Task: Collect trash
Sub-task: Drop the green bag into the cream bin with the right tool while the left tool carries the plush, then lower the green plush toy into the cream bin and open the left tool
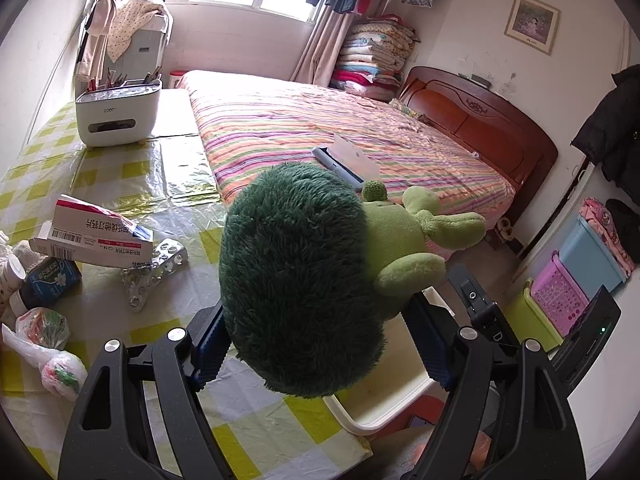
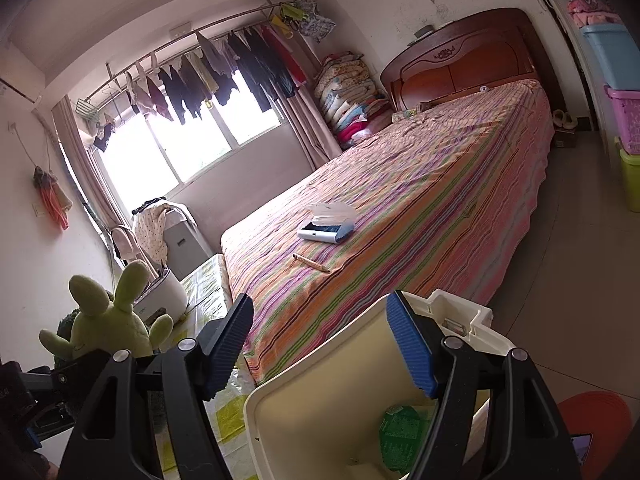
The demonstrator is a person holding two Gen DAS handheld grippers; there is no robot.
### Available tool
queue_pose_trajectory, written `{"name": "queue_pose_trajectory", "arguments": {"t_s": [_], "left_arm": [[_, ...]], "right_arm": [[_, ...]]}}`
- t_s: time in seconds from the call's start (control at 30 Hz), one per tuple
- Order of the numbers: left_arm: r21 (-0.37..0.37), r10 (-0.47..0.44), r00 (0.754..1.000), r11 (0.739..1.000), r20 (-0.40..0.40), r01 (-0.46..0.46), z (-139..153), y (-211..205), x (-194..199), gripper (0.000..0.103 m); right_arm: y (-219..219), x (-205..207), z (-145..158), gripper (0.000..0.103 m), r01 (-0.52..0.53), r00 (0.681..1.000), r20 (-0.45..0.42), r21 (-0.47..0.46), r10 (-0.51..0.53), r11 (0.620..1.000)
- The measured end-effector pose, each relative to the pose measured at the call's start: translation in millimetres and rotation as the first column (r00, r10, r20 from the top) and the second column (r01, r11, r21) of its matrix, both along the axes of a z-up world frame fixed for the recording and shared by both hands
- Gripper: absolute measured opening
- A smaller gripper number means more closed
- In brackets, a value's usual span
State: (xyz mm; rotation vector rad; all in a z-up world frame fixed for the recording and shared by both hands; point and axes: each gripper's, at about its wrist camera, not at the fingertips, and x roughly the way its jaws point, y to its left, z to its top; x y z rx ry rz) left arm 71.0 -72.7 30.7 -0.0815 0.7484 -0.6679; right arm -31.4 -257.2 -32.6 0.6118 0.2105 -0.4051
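Here the left gripper (image 1: 316, 344) has its two blue-padded jaws pressed against the dark green head of a plush toy (image 1: 304, 276), whose bulk hides the table edge and most of the cream bin (image 1: 384, 412) below it; only a curved strip of the bin's rim shows. The right gripper (image 2: 324, 344) stands wide open, one finger inside the bin (image 2: 320, 420), the other outside it; whether that pad touches the wall cannot be told. One green wrapper (image 2: 400, 432) lies in the bin, partly cut off by the gripper arm. On the checked tablecloth (image 1: 256, 420) lie one opened medicine box (image 1: 100, 236), two crumpled foil blister strips (image 1: 156, 272) and two knotted plastic bags (image 1: 48, 348); items at the left edge are cropped and hard to identify.
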Motion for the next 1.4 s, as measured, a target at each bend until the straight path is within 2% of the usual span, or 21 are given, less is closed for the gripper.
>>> {"name": "queue_pose_trajectory", "arguments": {"t_s": [0.17,0.37,0.63,0.87,1.07,1.37,1.4], "left_arm": [[0.015,-0.057,0.998,0.998,-0.034,0.058,-16,-16,-1,0.077],[0.047,-0.095,0.993,0.994,-0.069,0.099,-35,-30,0,0.077],[0.092,-0.136,0.987,0.985,-0.09,0.144,-55,-46,-2,0.078],[0.113,-0.156,0.984,0.98,-0.087,0.166,-59,-53,-4,0.085],[0.115,-0.139,0.986,0.982,-0.088,0.149,-57,-48,0,0.087],[0.066,-0.053,0.999,0.996,0.011,0.052,-24,-13,0,0.089],[0.065,-0.04,0.999,0.997,0.024,0.038,-21,-8,0,0.09]], "right_arm": [[-6,-18,4,0.067,0.069,0.995,0.067,-0.005,-0.069,0.998],[-19,-35,4,0.068,0.128,0.984,0.118,0.034,-0.131,0.991],[-22,-42,7,0.07,0.146,0.977,0.15,0.047,-0.151,0.988],[-18,-47,11,0.07,0.157,0.973,0.17,0.017,-0.158,0.987],[-17,-46,11,0.071,0.155,0.974,0.168,0.014,-0.155,0.988],[-5,-37,13,0.071,0.131,0.981,0.15,-0.037,-0.124,0.991],[-6,-37,12,0.074,0.124,0.982,0.147,-0.042,-0.117,0.991]]}}
